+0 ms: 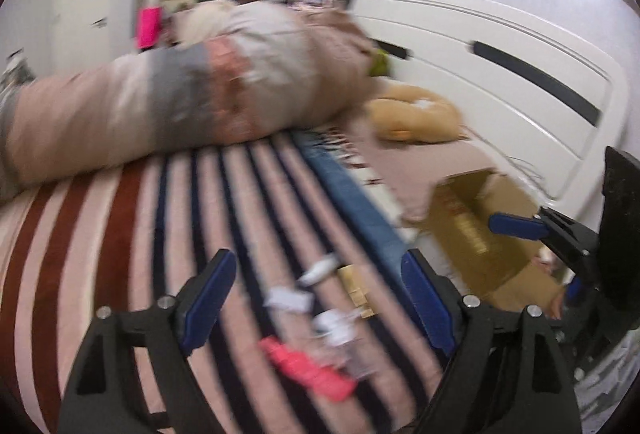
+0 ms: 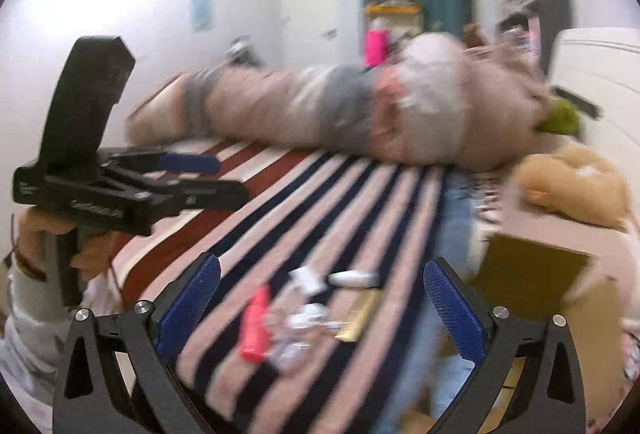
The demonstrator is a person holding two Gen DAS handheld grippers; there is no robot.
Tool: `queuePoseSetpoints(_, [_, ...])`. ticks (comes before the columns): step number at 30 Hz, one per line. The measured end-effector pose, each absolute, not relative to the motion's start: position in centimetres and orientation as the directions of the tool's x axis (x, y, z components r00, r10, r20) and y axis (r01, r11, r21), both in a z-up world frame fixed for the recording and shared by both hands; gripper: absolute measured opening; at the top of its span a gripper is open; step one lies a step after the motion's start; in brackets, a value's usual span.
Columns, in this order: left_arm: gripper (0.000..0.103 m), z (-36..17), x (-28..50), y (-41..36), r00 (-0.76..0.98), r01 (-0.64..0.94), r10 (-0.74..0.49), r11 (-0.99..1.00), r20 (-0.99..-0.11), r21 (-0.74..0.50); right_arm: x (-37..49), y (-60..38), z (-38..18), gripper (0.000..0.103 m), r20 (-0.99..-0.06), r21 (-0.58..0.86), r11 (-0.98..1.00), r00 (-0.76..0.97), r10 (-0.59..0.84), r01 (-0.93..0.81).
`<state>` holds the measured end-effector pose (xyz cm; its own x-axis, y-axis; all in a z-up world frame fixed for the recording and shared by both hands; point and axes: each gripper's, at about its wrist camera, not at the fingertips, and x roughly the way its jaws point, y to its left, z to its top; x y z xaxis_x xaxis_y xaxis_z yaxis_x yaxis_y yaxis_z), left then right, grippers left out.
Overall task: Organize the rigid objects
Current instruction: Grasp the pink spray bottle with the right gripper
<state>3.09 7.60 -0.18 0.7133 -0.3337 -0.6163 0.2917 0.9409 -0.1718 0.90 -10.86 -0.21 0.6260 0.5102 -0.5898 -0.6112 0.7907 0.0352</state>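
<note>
Your left tongs [image 1: 316,298] hang released over the striped bed cover, blue-padded fingers [image 1: 208,298] spread wide with nothing between them. Between and just beyond those fingers lies the blurred clutter you are sorting: a flat pink plastic piece [image 1: 308,368] nearest you, small white and clear plastic bits [image 1: 336,326] just past it, a white rounded tube [image 1: 320,270] farther on, and a slim gold box [image 1: 358,290] beside the right finger.

Your right tongs [image 2: 322,312] are likewise released and grasp nothing. From the right wrist view the same pink piece [image 2: 256,330] sits closer to the left pad, the clear bits [image 2: 300,326] and gold box [image 2: 358,318] lie about midway, and the white tube [image 2: 352,278] rests beyond them. None touches either tongs.

An open brown cardboard box [image 1: 480,230] stands off the bed cover's right edge, ahead of your right tongs [image 1: 536,254] as the left wrist view shows them. Across the far side of the pink, navy and rust striped bed cover [image 1: 120,234] lies a long beige and grey bolster [image 1: 192,102], with a tan plush toy [image 1: 416,118] near its end.
</note>
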Motion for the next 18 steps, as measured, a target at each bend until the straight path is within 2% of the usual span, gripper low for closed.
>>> queuePoseSetpoints(3, [0.082, -2.8, 2.7, 11.0, 0.721, 0.220, -0.290, 0.957, -0.630, -0.189, 1.5, -7.5, -2.8, 0.095, -0.652, 0.046, 0.768, 0.564, 0.508, -0.638])
queuePoseSetpoints(5, [0.082, -4.4, 2.5, 12.4, 0.717, 0.189, -0.274, 0.962, -0.641, -0.199, 2.2, -6.1, -4.8, 0.081, -0.691, 0.067, 0.754, 0.515, 0.507, -0.653])
queuePoseSetpoints(9, [0.082, -8.1, 2.1, 13.9, 0.689, 0.146, -0.268, 0.961, -0.673, -0.233, 2.1, -4.2, -9.5, 0.067, -0.772, 0.129, 0.730, 0.394, 0.499, -0.672])
queuePoseSetpoints(13, [0.082, -10.5, 2.1, 14.4, 0.656, 0.136, -0.293, 0.953, -0.696, -0.272, 2.8, -3.3, -13.4, 0.045, -0.843, 0.146, 0.747, 0.314, 0.437, -0.648])
queuePoseSetpoints(16, [0.082, -11.6, 2.2, 14.2, 0.639, 0.133, -0.304, 0.948, -0.707, -0.288, 3.8, -3.0, -14.9, 0.038, -0.866, 0.168, 0.760, 0.275, 0.418, -0.628])
queuePoseSetpoints(18, [0.082, -11.9, 2.1, 14.4, 0.631, 0.136, -0.317, 0.944, -0.708, -0.302, 4.4, -2.6, -15.6, 0.037, -0.879, 0.156, 0.775, 0.272, 0.392, -0.612])
